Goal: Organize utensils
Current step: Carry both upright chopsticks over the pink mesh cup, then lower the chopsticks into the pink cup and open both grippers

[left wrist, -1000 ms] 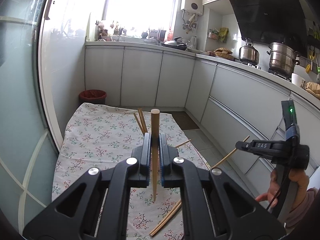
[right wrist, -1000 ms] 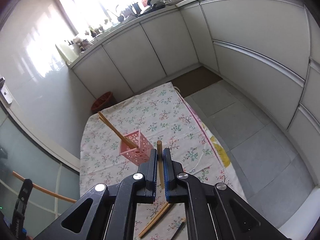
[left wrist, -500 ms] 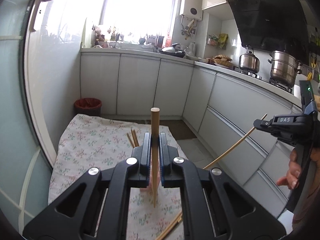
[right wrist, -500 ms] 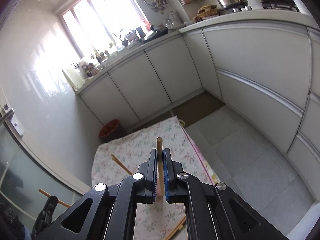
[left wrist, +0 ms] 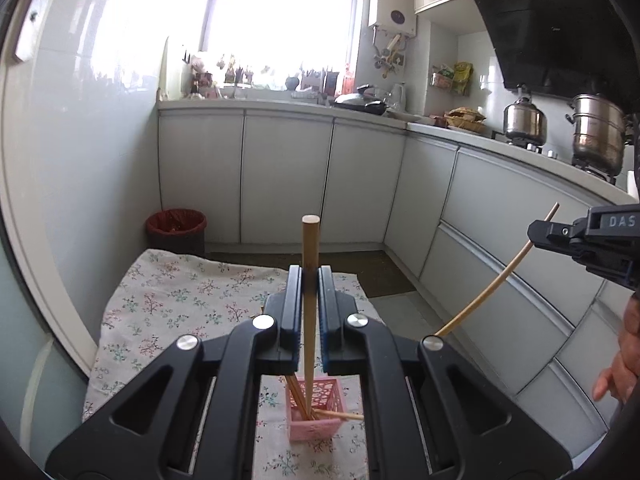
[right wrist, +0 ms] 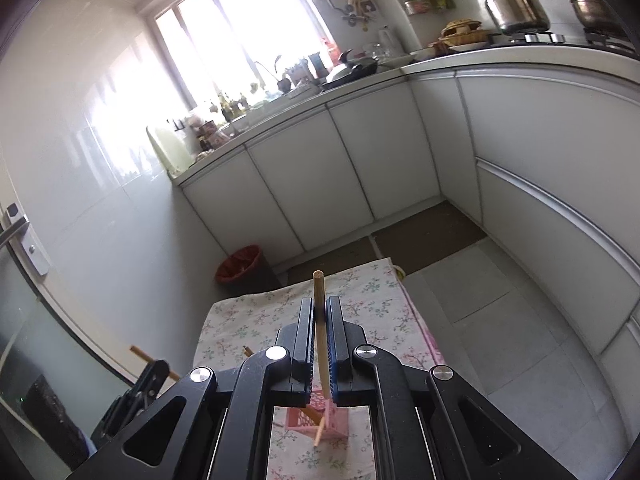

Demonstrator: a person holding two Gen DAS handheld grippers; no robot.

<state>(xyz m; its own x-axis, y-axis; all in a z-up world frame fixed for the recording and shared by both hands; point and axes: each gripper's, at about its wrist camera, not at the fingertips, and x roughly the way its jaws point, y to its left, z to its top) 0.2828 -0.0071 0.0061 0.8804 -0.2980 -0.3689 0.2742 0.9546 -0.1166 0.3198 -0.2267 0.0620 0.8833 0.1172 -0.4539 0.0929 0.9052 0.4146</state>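
Observation:
My left gripper (left wrist: 309,284) is shut on a wooden chopstick (left wrist: 310,248) held upright, its lower tip reaching into a small pink lattice basket (left wrist: 314,426) on the floral cloth (left wrist: 180,300). The basket holds other chopsticks (left wrist: 298,396), leaning. My right gripper (right wrist: 319,316) is shut on another chopstick (right wrist: 319,292), above the same pink basket (right wrist: 316,420). The right gripper also shows at the right of the left wrist view (left wrist: 580,236), and the left gripper at the lower left of the right wrist view (right wrist: 148,376).
A red waste bin (left wrist: 176,226) stands at the cloth's far left corner. White cabinets (left wrist: 288,176) line the back and right. Pots (left wrist: 596,132) sit on the stove. A glass door (right wrist: 24,320) is at the left.
Both grippers have tilted up and moved over the pink basket, each still holding its chopstick. The loose chopsticks on the cloth have dropped out of view.

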